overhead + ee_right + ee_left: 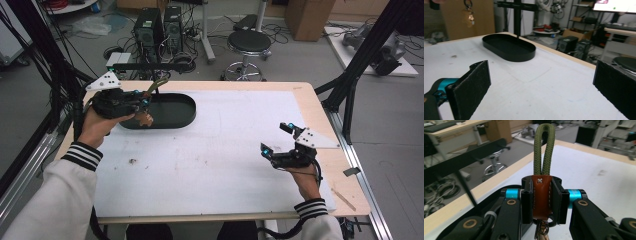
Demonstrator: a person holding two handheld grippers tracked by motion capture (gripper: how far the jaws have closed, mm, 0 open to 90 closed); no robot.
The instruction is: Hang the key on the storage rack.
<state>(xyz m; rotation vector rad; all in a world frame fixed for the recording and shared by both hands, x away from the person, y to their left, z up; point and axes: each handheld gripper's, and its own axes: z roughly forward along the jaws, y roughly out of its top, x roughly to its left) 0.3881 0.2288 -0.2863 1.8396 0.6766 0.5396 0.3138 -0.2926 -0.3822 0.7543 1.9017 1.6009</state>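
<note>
My left gripper [142, 101] is shut on a keychain [542, 195]: a brown leather tab pinched between the jaws, an olive-green cord loop [544, 147] sticking out beyond them, and metal rings with a small charm hanging below [145, 119]. I hold it in the air over the left end of a black oval tray [172, 111]. The tray [509, 47] lies at the table's far left. My right gripper [276, 139] is open and empty, low over the white mat [215, 150] at the right. The dangling charm [469, 15] shows far off in the right gripper view.
The mat covers most of a wooden table [320, 115]. Small dark specks [133, 161] lie on the mat near the left. Beyond the table stand a stool [248, 45], two computer towers [159, 29] and black frame posts [360, 65].
</note>
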